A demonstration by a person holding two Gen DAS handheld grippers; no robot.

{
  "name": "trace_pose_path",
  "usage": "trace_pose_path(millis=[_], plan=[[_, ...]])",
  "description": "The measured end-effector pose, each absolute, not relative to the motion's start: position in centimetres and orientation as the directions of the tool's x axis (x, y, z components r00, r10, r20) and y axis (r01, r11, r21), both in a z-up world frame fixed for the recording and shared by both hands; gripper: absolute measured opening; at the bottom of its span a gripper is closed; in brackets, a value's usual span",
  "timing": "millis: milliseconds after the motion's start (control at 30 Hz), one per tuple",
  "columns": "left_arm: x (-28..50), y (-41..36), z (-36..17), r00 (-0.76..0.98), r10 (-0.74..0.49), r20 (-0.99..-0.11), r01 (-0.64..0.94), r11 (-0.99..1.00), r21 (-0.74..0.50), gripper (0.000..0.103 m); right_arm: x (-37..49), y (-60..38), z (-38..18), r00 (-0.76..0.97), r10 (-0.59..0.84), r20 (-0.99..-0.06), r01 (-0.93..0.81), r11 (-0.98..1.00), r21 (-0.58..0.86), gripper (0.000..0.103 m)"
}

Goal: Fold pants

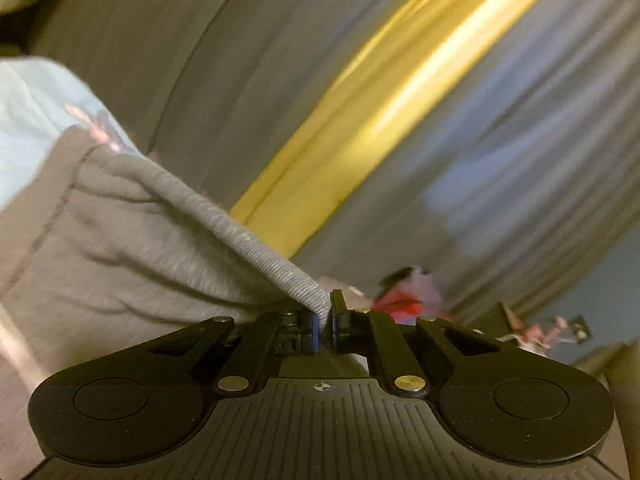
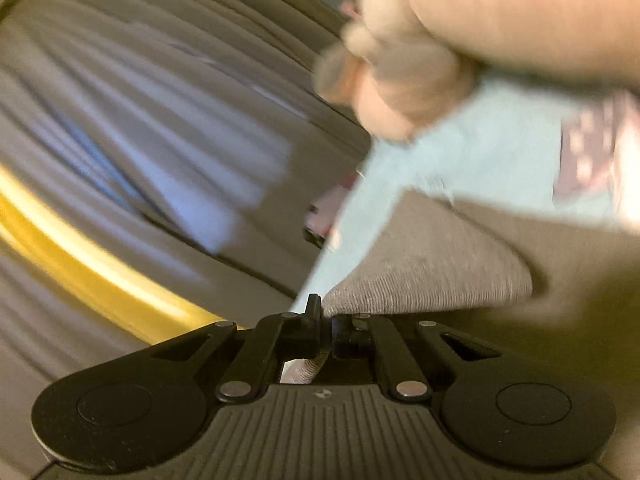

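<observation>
The grey pants (image 1: 132, 232) hang from my left gripper (image 1: 325, 312), which is shut on their ribbed waistband edge. In the right wrist view the same grey pants (image 2: 432, 272) run up and to the right from my right gripper (image 2: 326, 320), which is shut on the ribbed band. A light blue garment (image 2: 480, 152) lies behind the pants in the right wrist view, and it also shows in the left wrist view (image 1: 36, 120). Both views are motion-blurred.
Grey pleated curtains (image 1: 520, 120) with a yellow band (image 1: 360, 100) fill the background. A person's bare arm and hand (image 2: 440, 40) are at the upper right of the right wrist view. Red and pink items (image 1: 404, 296) lie beyond the left gripper.
</observation>
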State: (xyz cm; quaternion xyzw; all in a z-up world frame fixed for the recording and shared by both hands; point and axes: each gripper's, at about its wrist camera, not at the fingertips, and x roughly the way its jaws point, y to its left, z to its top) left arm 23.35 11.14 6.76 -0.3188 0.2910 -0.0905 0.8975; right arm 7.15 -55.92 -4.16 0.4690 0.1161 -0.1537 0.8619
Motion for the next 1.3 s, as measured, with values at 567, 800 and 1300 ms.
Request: trace_pose_path(millis=[567, 800, 1300], plan=[[8.3, 18.9, -3.5, 0.742, -0.134, -0.657, -0.408, 0.688, -0.601, 0.066, -0.7, -57.3, -10.6, 0.760, -0.127, -0.637, 0.622, 0.423, 0.658, 0.038], [12.2, 23.3, -6.1, 0.712, -0.091, -0.697, -0.526, 0.588, -0.614, 0.066, 1.4, -57.5, -10.4, 0.767, -0.136, -0.628, 0.617, 0.427, 0.661, 0.028], [10.9, 24.2, -0.1, 0.900, -0.053, -0.432, -0.282, 0.686, -0.671, 0.010, -0.2, -58.0, -2.3, 0.931, -0.183, -0.315, 0.356, 0.644, 0.677, 0.006]])
